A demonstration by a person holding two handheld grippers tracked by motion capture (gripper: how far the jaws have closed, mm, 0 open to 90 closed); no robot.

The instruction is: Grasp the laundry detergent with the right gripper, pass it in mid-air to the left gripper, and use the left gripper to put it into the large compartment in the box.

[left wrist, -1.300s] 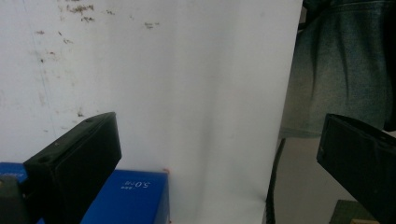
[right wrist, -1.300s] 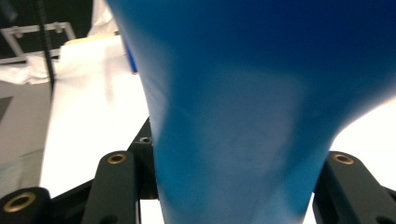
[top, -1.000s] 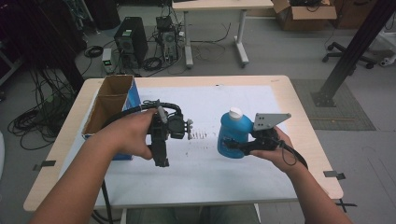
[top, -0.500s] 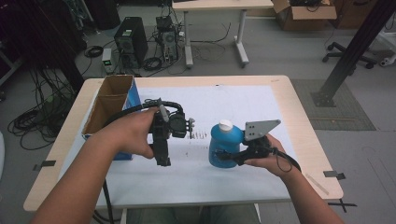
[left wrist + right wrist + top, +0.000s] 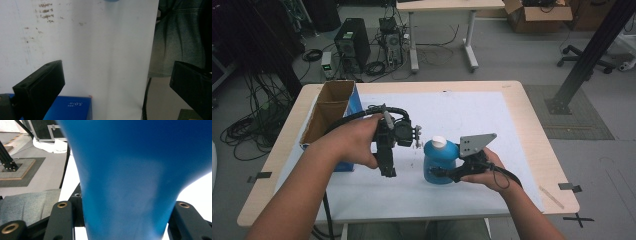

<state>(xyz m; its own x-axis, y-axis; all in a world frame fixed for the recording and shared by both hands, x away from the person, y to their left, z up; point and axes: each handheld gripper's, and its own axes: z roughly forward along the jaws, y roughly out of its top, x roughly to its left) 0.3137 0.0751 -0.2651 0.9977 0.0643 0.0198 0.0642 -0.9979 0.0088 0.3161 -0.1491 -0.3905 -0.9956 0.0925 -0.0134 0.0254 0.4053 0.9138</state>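
A blue plastic bottle with a white cap stands upright over the white mat, right of centre. My right gripper is shut on its lower body from the right. In the right gripper view the bottle sits pinched between the two black jaws of that gripper. My left gripper hangs just left of the bottle, pointing down and toward the near edge. In the left gripper view the jaws of that gripper stand wide apart with only the mat between them, and the bottle's base peeks in at the top.
An open cardboard box with a blue side stands at the table's left; its blue corner lies under my left jaw. The white mat covers most of the wooden table. The person's trousers show past the near edge.
My right gripper has carried the blue bottle left and toward the near edge, closer to the left gripper. The left gripper has stayed in place.
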